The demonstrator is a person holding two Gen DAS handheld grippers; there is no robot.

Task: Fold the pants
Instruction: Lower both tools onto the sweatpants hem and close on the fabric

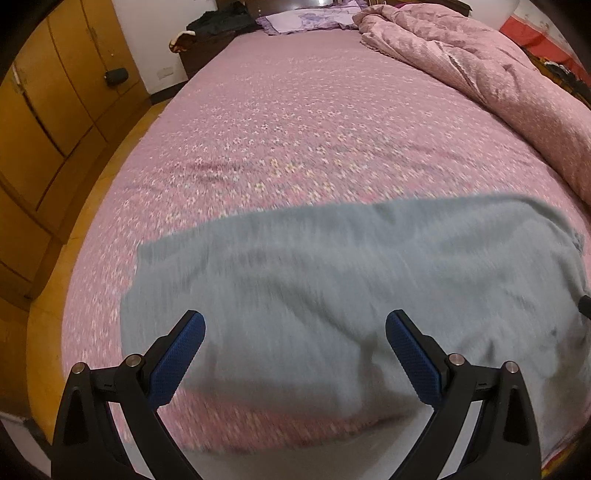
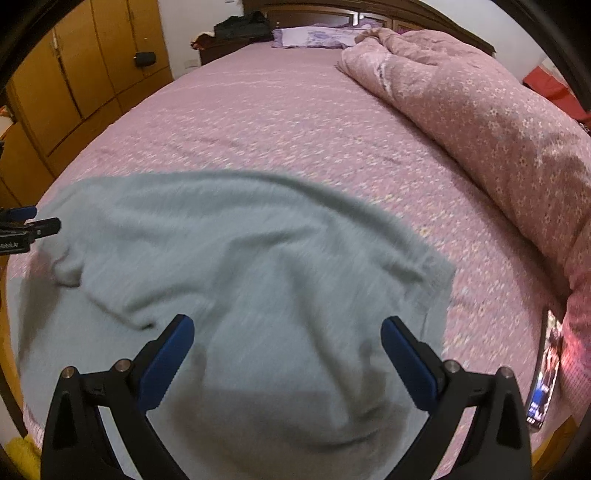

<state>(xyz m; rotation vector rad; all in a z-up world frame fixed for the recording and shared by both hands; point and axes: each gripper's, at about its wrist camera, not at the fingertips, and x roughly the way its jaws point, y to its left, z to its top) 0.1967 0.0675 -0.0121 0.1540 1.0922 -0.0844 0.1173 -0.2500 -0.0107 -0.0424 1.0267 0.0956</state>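
Note:
Grey-green pants (image 1: 332, 291) lie spread across the near end of a pink flowered bed (image 1: 295, 122), blurred by motion. My left gripper (image 1: 294, 325) hovers over their near edge, open, with nothing between its blue pads. In the right wrist view the same pants (image 2: 229, 266) show creases and a fold at the left. My right gripper (image 2: 287, 330) is open above them, holding nothing. The left gripper's tip (image 2: 33, 225) shows at the far left edge of that view, beside the pants.
A bunched pink quilt (image 2: 480, 122) runs along the bed's right side. A phone (image 2: 546, 373) lies at the near right corner. Pillows (image 1: 306, 16) sit at the head. Wooden cabinets (image 1: 48, 110) stand left of the bed, across a strip of floor.

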